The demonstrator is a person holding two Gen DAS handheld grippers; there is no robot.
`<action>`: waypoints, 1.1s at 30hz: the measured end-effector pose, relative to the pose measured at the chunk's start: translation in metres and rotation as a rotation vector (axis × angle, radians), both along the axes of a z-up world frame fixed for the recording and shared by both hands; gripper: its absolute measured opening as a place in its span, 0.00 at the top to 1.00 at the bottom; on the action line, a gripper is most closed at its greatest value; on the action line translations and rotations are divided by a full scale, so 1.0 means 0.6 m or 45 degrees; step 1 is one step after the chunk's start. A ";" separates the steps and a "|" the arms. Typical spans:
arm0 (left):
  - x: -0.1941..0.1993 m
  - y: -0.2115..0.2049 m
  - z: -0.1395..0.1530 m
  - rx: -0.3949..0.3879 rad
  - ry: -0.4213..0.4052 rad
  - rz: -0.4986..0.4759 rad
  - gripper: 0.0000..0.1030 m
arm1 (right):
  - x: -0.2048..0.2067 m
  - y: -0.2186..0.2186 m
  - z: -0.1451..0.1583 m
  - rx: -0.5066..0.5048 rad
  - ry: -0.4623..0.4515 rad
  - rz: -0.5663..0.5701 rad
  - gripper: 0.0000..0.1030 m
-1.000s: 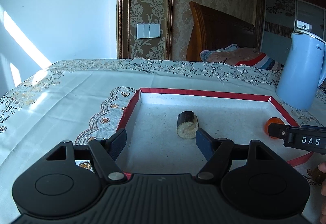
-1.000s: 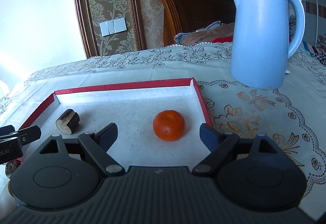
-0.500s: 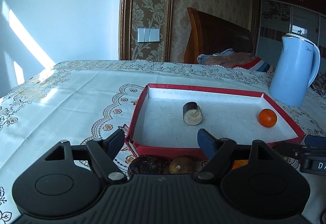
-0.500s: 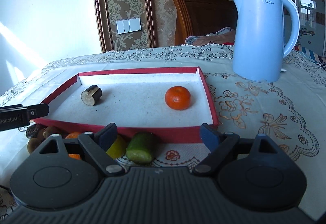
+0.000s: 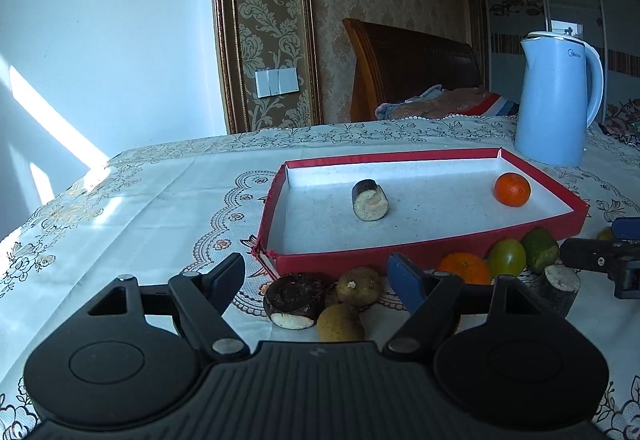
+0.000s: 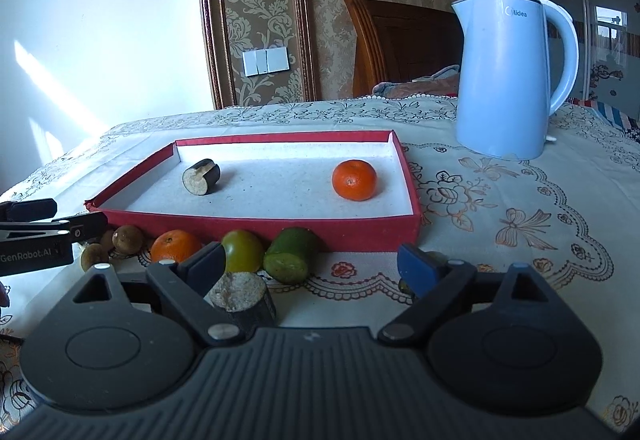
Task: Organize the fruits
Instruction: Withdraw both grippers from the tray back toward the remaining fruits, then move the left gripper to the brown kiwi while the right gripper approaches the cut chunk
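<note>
A red-walled tray (image 5: pixel 424 264) (image 6: pixel 256 230) holds a dark cut chunk (image 5: pixel 370 193) (image 6: pixel 201 176) and a mandarin (image 5: pixel 512 189) (image 6: pixel 355 179). Several fruits lie on the cloth before its front wall: a dark round piece (image 5: pixel 294 300), brown fruits (image 5: pixel 358 280), an orange (image 6: pixel 174 244), a green tomato (image 6: pixel 242 250), a green cut piece (image 6: pixel 290 254) and a dark stub (image 6: pixel 242 300). My left gripper (image 5: pixel 316 274) is open over the brown fruits, touching none. The jaws of my right gripper (image 6: pixel 310 264) are opening, with the green pieces between them but not pressed.
A pale blue kettle (image 5: pixel 556 99) (image 6: pixel 508 75) stands on the embroidered cloth to the right behind the tray. A wooden headboard and patterned wall rise beyond the table's far edge. Each gripper shows at the side edge of the other's view.
Both grippers have drawn back from over the tray toward the table's near side. The row of fruits in front of the tray has come into view. The right jaws stand slightly wider.
</note>
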State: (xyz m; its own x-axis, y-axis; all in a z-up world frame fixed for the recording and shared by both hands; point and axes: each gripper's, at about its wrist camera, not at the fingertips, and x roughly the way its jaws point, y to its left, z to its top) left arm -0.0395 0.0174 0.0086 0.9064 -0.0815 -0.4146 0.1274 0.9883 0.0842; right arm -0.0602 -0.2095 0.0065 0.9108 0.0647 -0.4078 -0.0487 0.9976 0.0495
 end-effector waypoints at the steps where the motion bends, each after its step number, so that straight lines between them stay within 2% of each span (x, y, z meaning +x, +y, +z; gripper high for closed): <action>1: 0.001 0.000 -0.001 0.001 0.010 -0.002 0.24 | 0.000 -0.001 0.000 0.001 0.000 0.000 0.11; 13: -0.007 0.003 -0.008 -0.003 0.061 -0.014 0.24 | 0.004 -0.001 -0.005 0.010 0.025 0.007 0.11; 33: 0.022 -0.002 -0.027 0.038 0.223 0.004 0.24 | 0.003 0.008 -0.011 -0.004 0.081 0.055 0.08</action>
State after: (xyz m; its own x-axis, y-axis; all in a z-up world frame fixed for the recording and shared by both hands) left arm -0.0266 0.0163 -0.0078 0.8204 -0.0639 -0.5682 0.1394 0.9861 0.0903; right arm -0.0586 -0.2047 -0.0002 0.8796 0.1020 -0.4647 -0.0885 0.9948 0.0509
